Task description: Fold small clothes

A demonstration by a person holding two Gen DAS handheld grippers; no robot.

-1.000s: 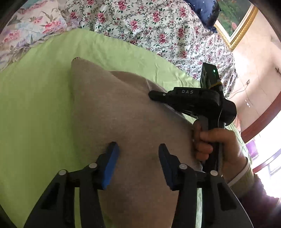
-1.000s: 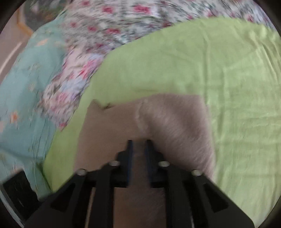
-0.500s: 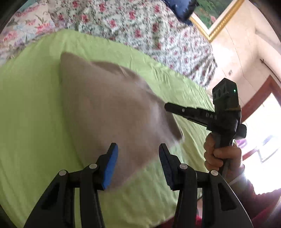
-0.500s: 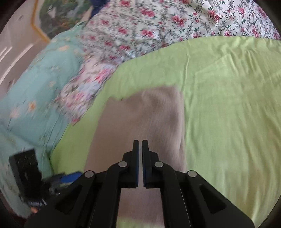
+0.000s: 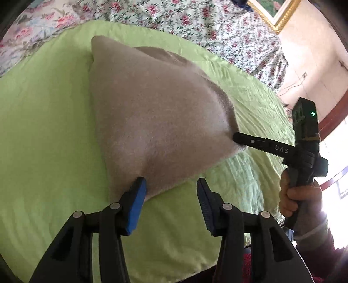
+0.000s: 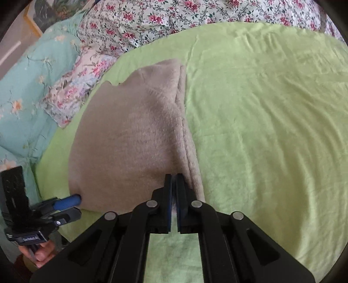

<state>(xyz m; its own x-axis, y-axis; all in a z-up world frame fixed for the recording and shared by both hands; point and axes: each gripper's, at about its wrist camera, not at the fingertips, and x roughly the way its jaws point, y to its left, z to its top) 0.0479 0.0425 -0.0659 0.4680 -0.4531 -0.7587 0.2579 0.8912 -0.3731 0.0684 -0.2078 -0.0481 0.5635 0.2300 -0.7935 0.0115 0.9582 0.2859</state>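
Note:
A beige knit garment [image 5: 152, 113] lies folded on the green sheet [image 5: 43, 130], its far corner pointing away. My left gripper [image 5: 170, 191] is open at the garment's near corner, with the blue pad [image 5: 139, 196] against the cloth edge and the other finger over bare sheet. In the right wrist view the same garment [image 6: 130, 135] spreads left of my right gripper [image 6: 174, 180], which is shut on its thick folded right edge. From the left wrist view, the right gripper [image 5: 236, 138] pinches that raised edge. The left gripper [image 6: 74, 208] shows at the garment's lower left corner.
A floral quilt [image 5: 174, 19] and a pale blue floral pillow [image 6: 26, 91] border the far side of the sheet. A gold-framed picture [image 5: 276, 15] hangs on the wall. A hand [image 5: 298, 200] holds the right gripper's handle. Bare green sheet [image 6: 271, 130] stretches to the right.
Both grippers have drawn back toward the near edge. The left one went from over the garment's middle to its near corner. The right one now sits at the right edge.

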